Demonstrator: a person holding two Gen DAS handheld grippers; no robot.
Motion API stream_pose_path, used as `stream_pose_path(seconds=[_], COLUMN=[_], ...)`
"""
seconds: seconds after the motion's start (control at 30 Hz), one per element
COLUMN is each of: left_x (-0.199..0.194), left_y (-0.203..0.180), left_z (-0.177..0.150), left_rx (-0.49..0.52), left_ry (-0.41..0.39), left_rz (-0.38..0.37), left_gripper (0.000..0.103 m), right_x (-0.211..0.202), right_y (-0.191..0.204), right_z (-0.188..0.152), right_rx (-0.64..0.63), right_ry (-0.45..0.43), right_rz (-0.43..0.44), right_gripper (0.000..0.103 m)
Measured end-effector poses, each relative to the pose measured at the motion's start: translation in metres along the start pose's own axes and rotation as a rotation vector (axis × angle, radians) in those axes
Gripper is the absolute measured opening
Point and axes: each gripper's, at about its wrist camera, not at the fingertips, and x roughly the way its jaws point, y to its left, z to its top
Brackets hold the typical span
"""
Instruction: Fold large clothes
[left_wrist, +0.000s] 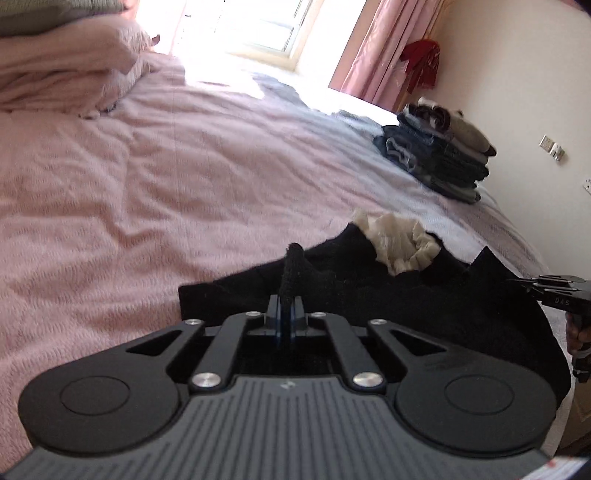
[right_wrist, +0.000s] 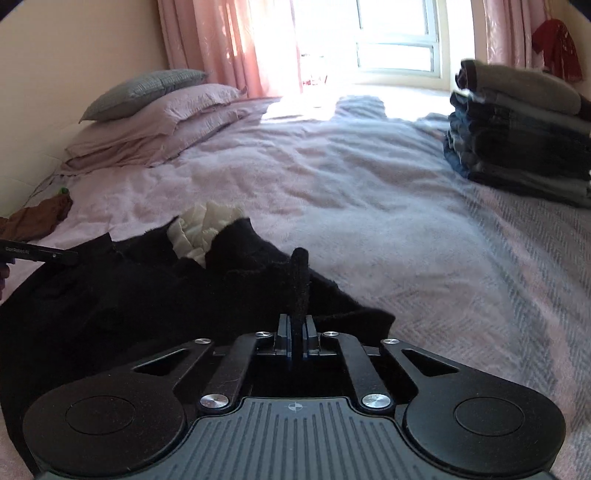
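1. Black fuzzy knit garment (left_wrist: 369, 295) lay spread across the near part of the bed, with a cream ruffled collar (left_wrist: 400, 240) bunched at its far edge; in the right wrist view the same dark cloth (right_wrist: 129, 295) filled the lower left, its cream frill (right_wrist: 201, 229) toward the pillows.
2. Under it, the wide bed with its rumpled pink textured bedspread (left_wrist: 166, 177) ran back to a sunlit window (right_wrist: 395, 40) hung with pink curtains (right_wrist: 229, 44).
3. A pile of pink pillows topped by a grey cushion (right_wrist: 147, 86) sat at the head of the bed.
4. A stack of folded dark denim and grey clothes (left_wrist: 439, 151) stood near the bed's far right side, well apart from the black garment.
5. The left gripper (left_wrist: 285, 308) pointed forward and downward over the garment, jaws pinched tight on a raised fold of the black knit that stood up between the pads.
6. The right gripper (right_wrist: 297, 326) was angled downward in the same way, its jaws likewise clamped on an upright tuft of the black fabric at the garment's other edge.
7. Each gripper appeared at the edge of the other's view, and part of a hand (left_wrist: 576, 332) showed on the right gripper's handle.
8. A small brown crumpled cloth (right_wrist: 37, 218) lay at the bed's left edge, beside the garment.
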Motion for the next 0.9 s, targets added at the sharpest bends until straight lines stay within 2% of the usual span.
stream_pose_path(seconds=[0.13,0.3,0.43,0.5,0.6,0.67,0.73,0.8,0.9], left_x=[-0.007,0.024,0.039,0.048,0.069,0.071,0.058,0.043,0.036], left_y=[-0.010,-0.016,-0.017,-0.013,-0.007,-0.005,-0.005,-0.009,-0.025], left_z=[0.013,0.028,0.031,0.031,0.023,0.020,0.021,0.027,0.032], left_rx=[0.072,0.118,0.162,0.140,0.137,0.134,0.121,0.095,0.124], left_ry=[-0.106,-0.091,-0.111,-0.090,0.006,0.029,-0.003,-0.053,-0.062], left_rz=[0.106,0.174,0.199,0.197,0.213,0.250,0.258,0.263,0.191], left_gripper=[0.002,0.003,0.004,0.004,0.007,0.013,0.016,0.016,0.016], right_x=[-0.012,0.021,0.030,0.036,0.055,0.060,0.051,0.035,0.030], right_y=[0.005,-0.003,-0.014,-0.020,-0.026,-0.025,-0.017,-0.002,0.018], right_z=[0.013,0.021,0.024,0.025,0.024,0.025,0.030,0.035,0.040], right_rx=[-0.014,0.012,0.061,0.083,0.112,0.108,0.096,0.058,0.011], right_ry=[-0.099,-0.050,-0.070,-0.057,0.026,0.063,0.053,-0.022,-0.057], right_rz=[-0.056,-0.121,-0.150,-0.156,-0.173,-0.200,-0.294,-0.302,-0.172], right_gripper=[0.001,0.001,0.001,0.001,0.001,0.006,0.041,0.043,0.043])
